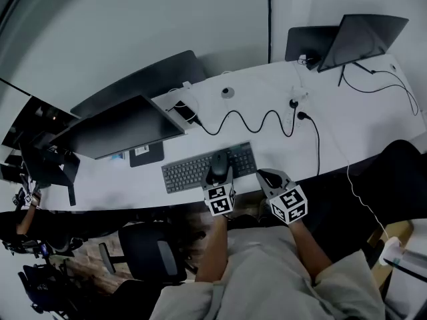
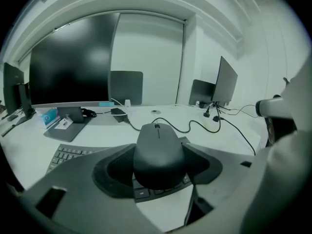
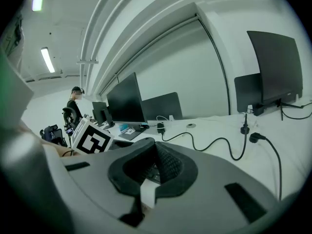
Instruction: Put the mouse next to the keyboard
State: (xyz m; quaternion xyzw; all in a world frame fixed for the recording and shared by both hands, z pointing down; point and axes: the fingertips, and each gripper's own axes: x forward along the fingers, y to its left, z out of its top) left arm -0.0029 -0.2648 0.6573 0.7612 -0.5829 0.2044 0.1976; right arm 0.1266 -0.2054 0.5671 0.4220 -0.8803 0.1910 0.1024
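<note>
- Nearest me, the left gripper [image 1: 219, 177] has its jaws spread wide and clamped on the sides of the one dark grey rounded plastic mouse [image 2: 158, 152].
- Just to its right, the right gripper [image 1: 269, 177] has its jaws pressed together with nothing between them. That makes two grippers, and one of them is carrying.
- The mouse sits over the right part of the single dark grey flat keyboard [image 1: 190, 172]. Keys show beneath it, but I cannot tell whether it touches them.
- As I judge it, the task is about halfway. The mouse is in the grip but not yet set down beside the keyboard. What is left is to take it past the keyboard's right end to the bare white desk [image 1: 347, 132] and let go.
- Farther back, one black wavy cable [image 1: 253, 122] snakes across the desk.
- Farthest, I count four dark flat screens: two at the left [image 1: 120, 129] and two at the far right [image 1: 373, 39].
</note>
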